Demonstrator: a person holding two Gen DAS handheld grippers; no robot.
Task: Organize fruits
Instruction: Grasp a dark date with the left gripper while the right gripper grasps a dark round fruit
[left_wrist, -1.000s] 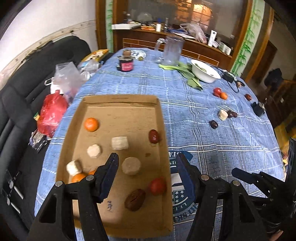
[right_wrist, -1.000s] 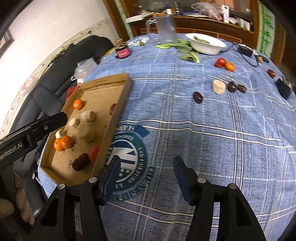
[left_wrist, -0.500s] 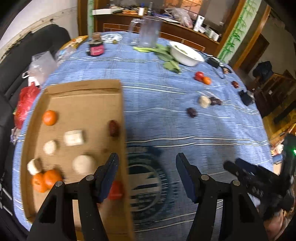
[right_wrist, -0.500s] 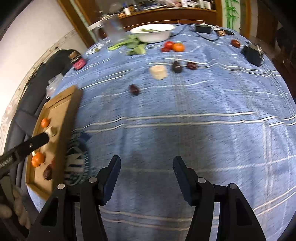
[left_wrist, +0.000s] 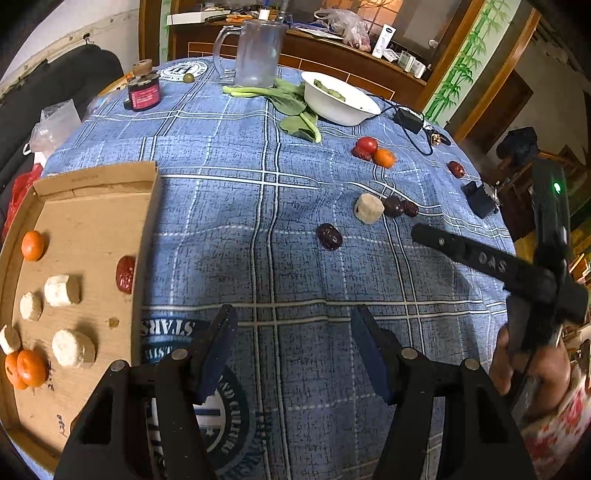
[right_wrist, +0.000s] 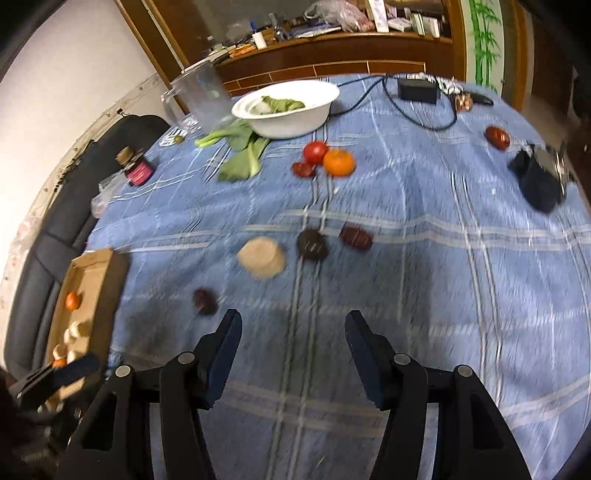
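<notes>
1. Tablecloth (left_wrist: 229, 206) of blue plaid covers a round table, with a printed dark emblem near the front edge, beside the cardboard tray (left_wrist: 92, 177).
2. Tray contents: small oranges (left_wrist: 32, 244), pale cut chunks (left_wrist: 61, 290) and a red date (left_wrist: 125, 274) lie spread apart on the brown floor.
3. Loose fruit waits on the cloth: a dark date (right_wrist: 205, 301) sits nearest, then a pale chunk (right_wrist: 262, 257) just beside two more dark dates (right_wrist: 312, 244), and farther back a tomato (right_wrist: 316, 151) touching an orange (right_wrist: 339, 161).
4. Left gripper (left_wrist: 291, 343) hovers over the cloth next to the tray, jaws spread wide and holding nothing.
5. Right gripper (right_wrist: 291, 343) hangs above the bare cloth short of the loose fruit, jaws likewise apart and empty; its view is motion-blurred.
6. Farther back stand a white bowl (right_wrist: 288, 107) with greens, leafy stalks (left_wrist: 291, 110), a clear mug (left_wrist: 255, 51) and a dark jar (left_wrist: 144, 90).
7. Room edges: a black sofa (right_wrist: 55, 229) lies along the left, and a cluttered wooden sideboard (right_wrist: 332, 40) runs behind the table.
</notes>
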